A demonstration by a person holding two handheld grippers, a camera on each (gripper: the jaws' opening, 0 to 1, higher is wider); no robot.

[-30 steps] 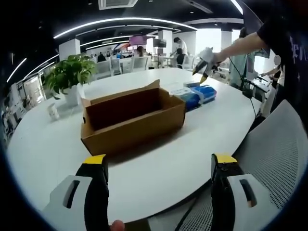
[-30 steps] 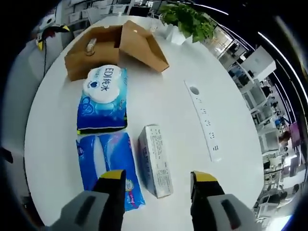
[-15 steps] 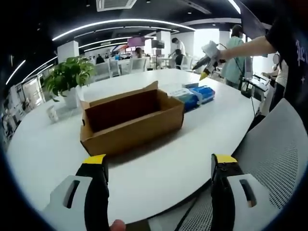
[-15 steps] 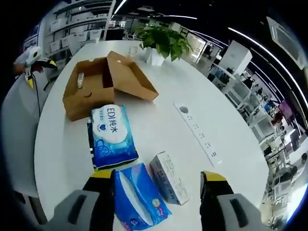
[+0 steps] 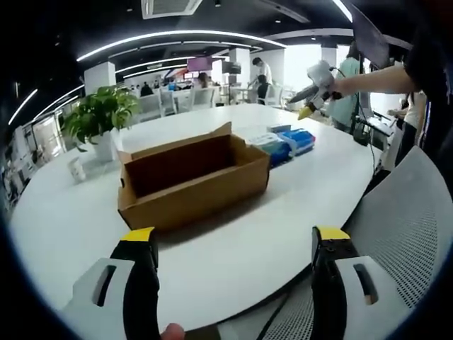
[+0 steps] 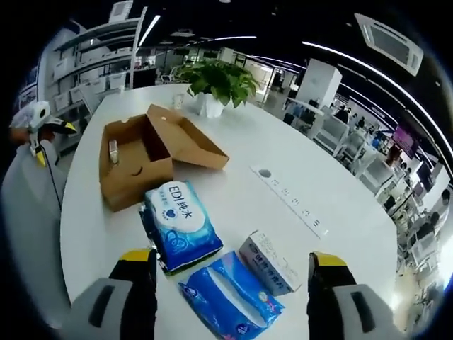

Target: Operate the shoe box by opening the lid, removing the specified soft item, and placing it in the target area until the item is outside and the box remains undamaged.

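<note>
Two hand-held grippers show, both with jaws wide apart and holding nothing; the left hand-held gripper hangs over the near edge of the white worktop, beside a mesh chair; the right hand-held gripper hovers above three items lying close together: one wipes pack, one blue tissue pack, one small carton; one power strip lies just beyond them; one open cardboard box sits further on, lid folded back, a small item inside against its wall; one potted plant stands behind it; nothing blocks the box.
</note>
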